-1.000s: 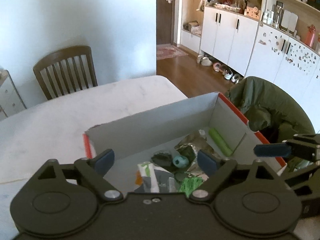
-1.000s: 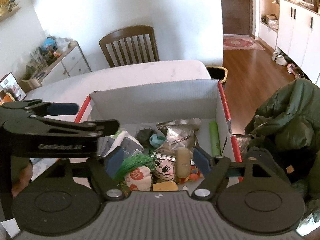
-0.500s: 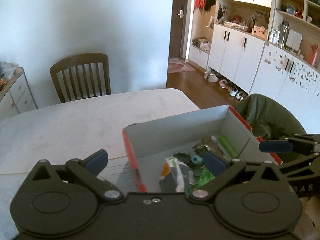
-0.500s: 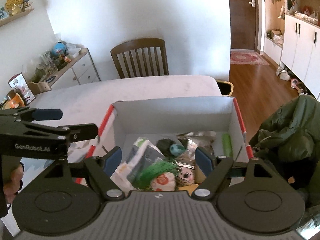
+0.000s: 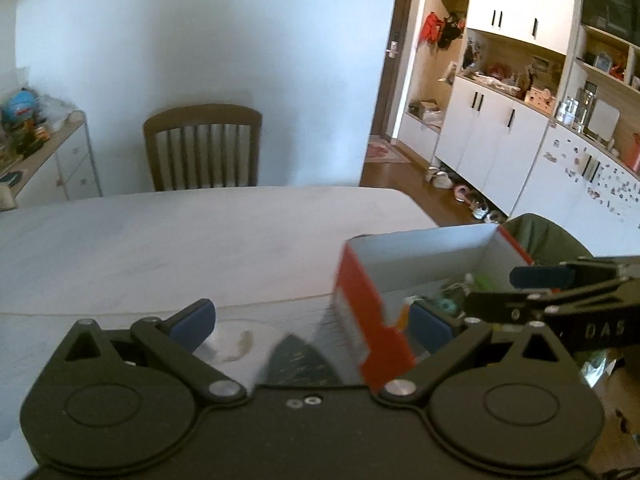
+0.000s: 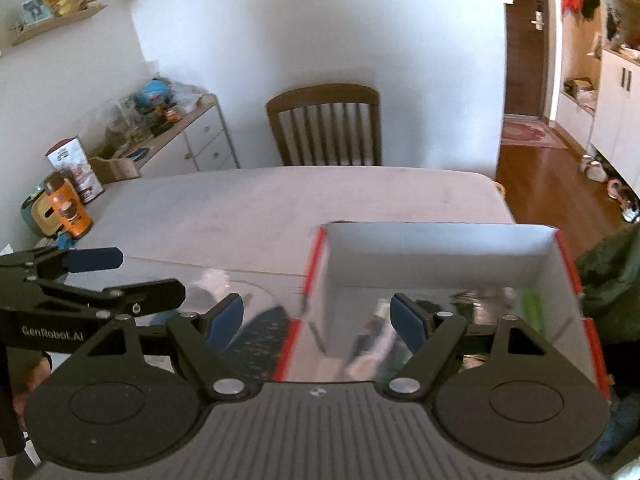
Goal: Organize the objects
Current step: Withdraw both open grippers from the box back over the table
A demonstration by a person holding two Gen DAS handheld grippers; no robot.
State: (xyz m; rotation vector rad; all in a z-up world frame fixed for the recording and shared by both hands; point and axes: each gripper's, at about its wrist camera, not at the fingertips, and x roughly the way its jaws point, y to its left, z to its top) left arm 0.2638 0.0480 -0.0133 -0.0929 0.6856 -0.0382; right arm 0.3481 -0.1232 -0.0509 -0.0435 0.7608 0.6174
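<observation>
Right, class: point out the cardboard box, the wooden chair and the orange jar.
cardboard box [image 6: 440, 256], right wrist view, inner far wall.
wooden chair [image 6: 324, 96], right wrist view, top rail.
orange jar [image 6: 68, 212], right wrist view, its front.

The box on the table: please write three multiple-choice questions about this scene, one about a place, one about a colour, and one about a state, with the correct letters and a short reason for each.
1. Where does the box stand on the table?
A. At the far end by the wooden chair
B. At the near right part, beside the green jacket
C. On the floor

2. What colour is the outside of the box?
A. Blue
B. Yellow
C. Red

3. How are the left gripper and right gripper?
A. Both open, holding nothing
B. Both shut on the box
C. Left shut, right open

Answers: 1 B, its right wall is next to the jacket; 2 C, the outer side and rim are red, the inside white; 3 A, each pair of blue pads stands wide apart.
</observation>
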